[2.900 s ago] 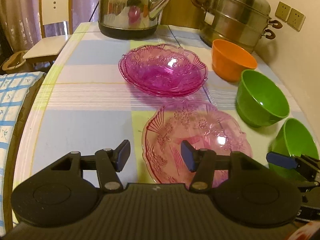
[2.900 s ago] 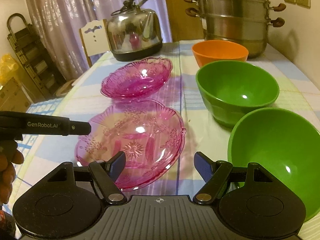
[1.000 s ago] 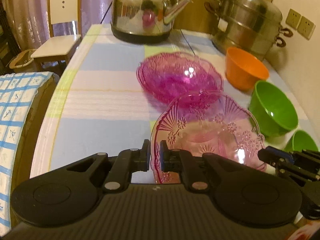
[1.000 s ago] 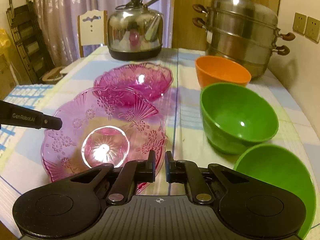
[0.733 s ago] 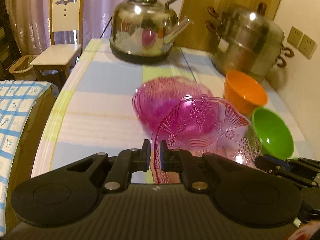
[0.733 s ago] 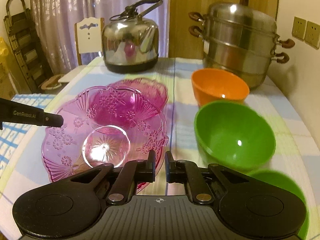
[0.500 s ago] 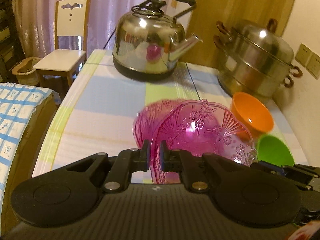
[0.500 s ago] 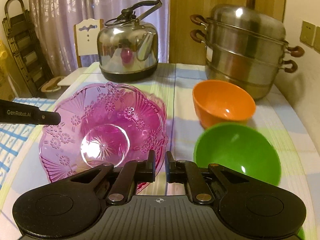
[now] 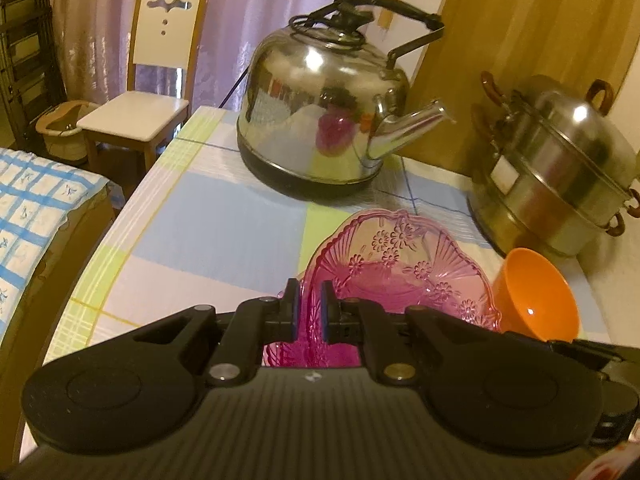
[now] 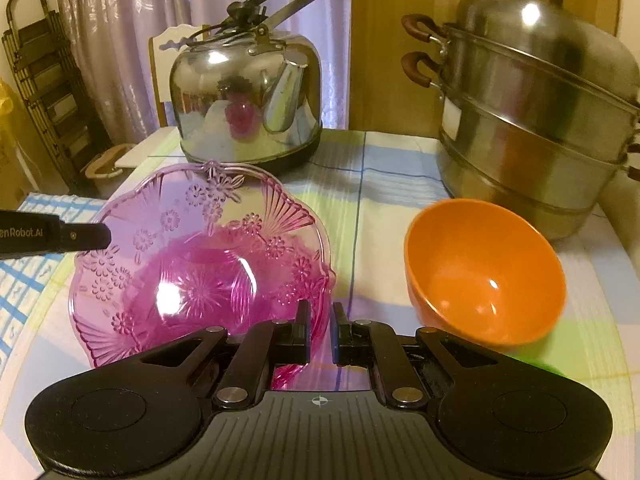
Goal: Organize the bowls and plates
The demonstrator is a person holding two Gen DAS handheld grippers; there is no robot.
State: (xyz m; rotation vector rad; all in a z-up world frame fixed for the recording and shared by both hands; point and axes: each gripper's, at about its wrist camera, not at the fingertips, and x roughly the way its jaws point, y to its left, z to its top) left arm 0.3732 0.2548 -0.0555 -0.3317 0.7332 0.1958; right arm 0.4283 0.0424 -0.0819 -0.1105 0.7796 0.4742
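Note:
A clear pink glass plate [image 9: 400,268] with a flower pattern hangs above the checked tablecloth, held at two sides. My left gripper [image 9: 309,308] is shut on its near left rim. My right gripper [image 10: 320,332] is shut on its near right rim, and the plate [image 10: 192,260] spreads out to the left of it. A deeper magenta shows beneath and through the held plate, which is the stack of pink plates [image 9: 280,354] lying under it. An orange bowl [image 10: 480,272] stands on the table just right of the plate.
A steel kettle [image 9: 320,120] stands at the far middle of the table and a tiered steel steamer pot [image 10: 540,120] at the far right by the wall. A green bowl's edge [image 10: 536,364] peeks out behind the orange bowl. A white chair [image 9: 156,80] stands beyond the table's left corner.
Both grippers, still shut on the pink plate, have carried it away toward the kettle and over the stack of pink plates. The green bowls have slid almost out of view.

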